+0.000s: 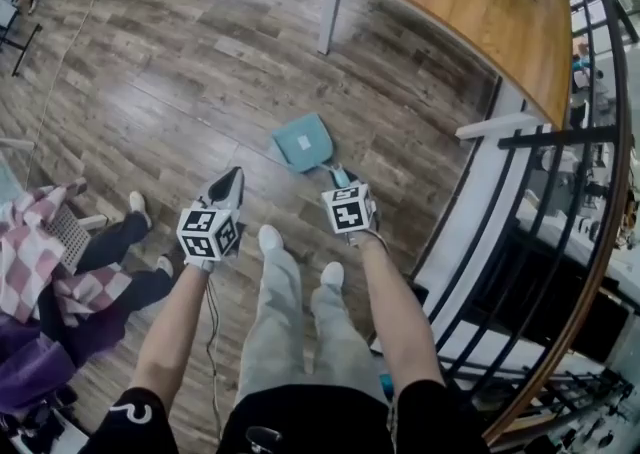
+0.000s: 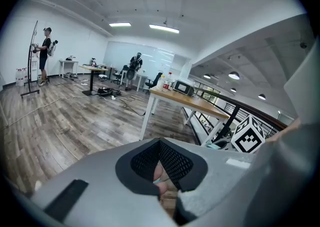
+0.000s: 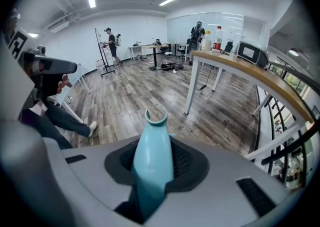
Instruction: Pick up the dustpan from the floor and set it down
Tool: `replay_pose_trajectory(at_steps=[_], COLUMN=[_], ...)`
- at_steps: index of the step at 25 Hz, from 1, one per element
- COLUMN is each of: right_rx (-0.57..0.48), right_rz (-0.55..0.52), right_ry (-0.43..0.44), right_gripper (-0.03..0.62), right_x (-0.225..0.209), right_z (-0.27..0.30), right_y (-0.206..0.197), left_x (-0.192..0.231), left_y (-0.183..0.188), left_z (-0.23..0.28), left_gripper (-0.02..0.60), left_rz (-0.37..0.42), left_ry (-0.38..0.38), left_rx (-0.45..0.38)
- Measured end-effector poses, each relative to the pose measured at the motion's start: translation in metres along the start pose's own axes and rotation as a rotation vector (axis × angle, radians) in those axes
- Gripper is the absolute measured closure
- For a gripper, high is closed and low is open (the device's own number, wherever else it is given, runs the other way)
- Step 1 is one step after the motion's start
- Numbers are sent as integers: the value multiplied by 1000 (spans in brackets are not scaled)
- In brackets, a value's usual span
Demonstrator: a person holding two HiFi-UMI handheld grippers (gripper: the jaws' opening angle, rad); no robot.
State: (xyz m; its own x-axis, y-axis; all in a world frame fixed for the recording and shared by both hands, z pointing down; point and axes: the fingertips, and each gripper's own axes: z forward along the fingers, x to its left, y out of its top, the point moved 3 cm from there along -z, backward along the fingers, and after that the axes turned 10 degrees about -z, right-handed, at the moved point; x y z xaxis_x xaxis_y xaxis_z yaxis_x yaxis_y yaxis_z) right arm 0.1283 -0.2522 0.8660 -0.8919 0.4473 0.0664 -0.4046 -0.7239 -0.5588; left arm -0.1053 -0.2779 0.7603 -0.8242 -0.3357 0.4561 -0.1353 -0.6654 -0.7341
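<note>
A teal dustpan [image 1: 303,140] hangs just above the wood floor in the head view, pan end away from me. My right gripper [image 1: 339,178] is shut on its handle. In the right gripper view the teal handle [image 3: 152,153] runs up between the dark pads, its hooked end pointing away. My left gripper [image 1: 231,180] is beside it on the left, apart from the dustpan, fingers together in a point and holding nothing. In the left gripper view the mesh pads [image 2: 172,163] meet at the tips, and the right gripper's marker cube [image 2: 248,136] shows at right.
A wooden table [image 1: 470,2] with white legs stands ahead to the right. A black railing [image 1: 560,202] and a white ledge run along the right side. A seated person's legs [image 1: 120,242] and a plaid cloth [image 1: 35,262] are at left. My own feet [image 1: 270,239] are just below the grippers.
</note>
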Motion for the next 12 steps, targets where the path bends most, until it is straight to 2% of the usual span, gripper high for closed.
replay_pose_trajectory(at_steps=[6, 12], right_rx=[-65, -127], right_rz=[16, 38], right_ry=[-30, -62], right_gripper=[513, 513], right_x=[-32, -46], right_z=[-65, -147], right_y=[19, 27], left_x=[-58, -112], left_y=[29, 46], left_z=[-9, -50], left_gripper=[584, 584], left_rz=[34, 62], left_ry=[-21, -34], left_rx=[-45, -104])
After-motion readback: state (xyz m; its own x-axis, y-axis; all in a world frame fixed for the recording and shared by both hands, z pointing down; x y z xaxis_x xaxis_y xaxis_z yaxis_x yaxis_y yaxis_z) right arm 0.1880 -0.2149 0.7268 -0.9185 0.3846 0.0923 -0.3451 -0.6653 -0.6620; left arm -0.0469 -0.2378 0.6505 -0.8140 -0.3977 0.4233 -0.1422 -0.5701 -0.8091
